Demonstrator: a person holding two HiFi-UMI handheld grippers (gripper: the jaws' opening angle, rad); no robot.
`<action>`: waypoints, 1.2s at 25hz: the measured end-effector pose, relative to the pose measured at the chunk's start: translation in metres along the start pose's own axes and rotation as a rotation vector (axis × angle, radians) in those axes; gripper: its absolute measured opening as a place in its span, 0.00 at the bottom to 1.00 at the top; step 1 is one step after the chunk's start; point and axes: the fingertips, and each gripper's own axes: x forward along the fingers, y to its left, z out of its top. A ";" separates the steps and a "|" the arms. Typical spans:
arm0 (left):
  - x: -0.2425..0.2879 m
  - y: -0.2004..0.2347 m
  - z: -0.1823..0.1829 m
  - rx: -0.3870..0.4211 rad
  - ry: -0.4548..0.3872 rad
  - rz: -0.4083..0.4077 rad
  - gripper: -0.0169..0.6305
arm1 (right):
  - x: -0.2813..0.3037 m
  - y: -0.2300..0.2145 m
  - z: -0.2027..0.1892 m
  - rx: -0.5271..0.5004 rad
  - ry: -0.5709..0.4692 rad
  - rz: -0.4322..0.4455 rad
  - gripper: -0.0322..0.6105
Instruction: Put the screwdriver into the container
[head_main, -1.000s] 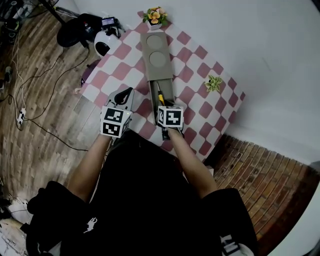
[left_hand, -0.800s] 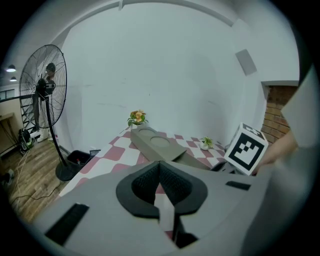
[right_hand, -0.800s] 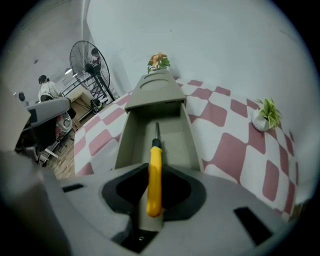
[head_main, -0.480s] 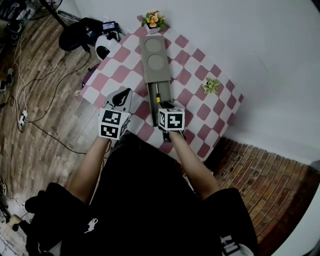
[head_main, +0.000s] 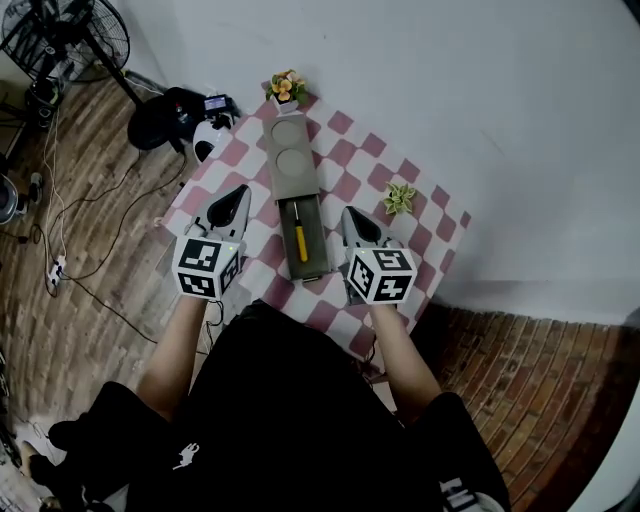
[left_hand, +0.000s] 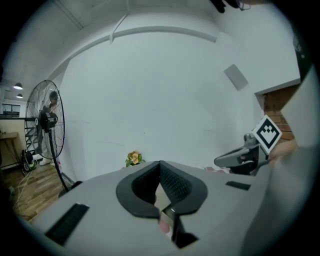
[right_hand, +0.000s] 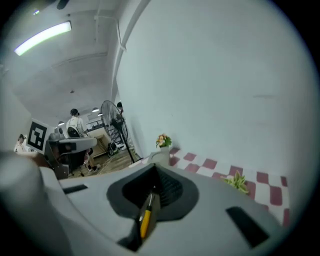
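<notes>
- The screwdriver (head_main: 298, 240) lay inside the container (head_main: 316, 246); the placing looked done.
- The left gripper (head_main: 240, 194) and right gripper (head_main: 351, 214) flanked the container, each with jaws together and empty.
- The next move probably called for drawing both clear without nudging the container.

— What is out of sight from where you stand?

— In the head view the person's torso covers the table (head_main: 428, 222) edge at 6 o'clock. The standing fan (head_main: 60, 35) is cropped at 11 o'clock.

— And the screwdriver?

— In the right gripper view only a yellow sliver of the screwdriver (right_hand: 145, 220) shows, through a slot at 6 o'clock. The grey body of the right gripper (right_hand: 154, 175) covers nearly all of the container (head_main: 292, 165). In the head view the screwdriver's tip is too small to tell.

— The left gripper view?

— The body of the left gripper (left_hand: 160, 170) blocks the table. Only the flowers (left_hand: 133, 159) clear it.
</notes>
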 end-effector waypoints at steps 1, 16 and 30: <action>-0.002 -0.002 0.010 0.005 -0.017 0.006 0.03 | -0.008 -0.002 0.012 -0.008 -0.032 -0.001 0.05; -0.032 -0.038 0.102 0.085 -0.211 0.058 0.03 | -0.084 0.011 0.117 -0.211 -0.364 0.097 0.05; -0.030 -0.039 0.065 0.056 -0.127 0.079 0.03 | -0.075 0.010 0.102 -0.185 -0.333 0.122 0.05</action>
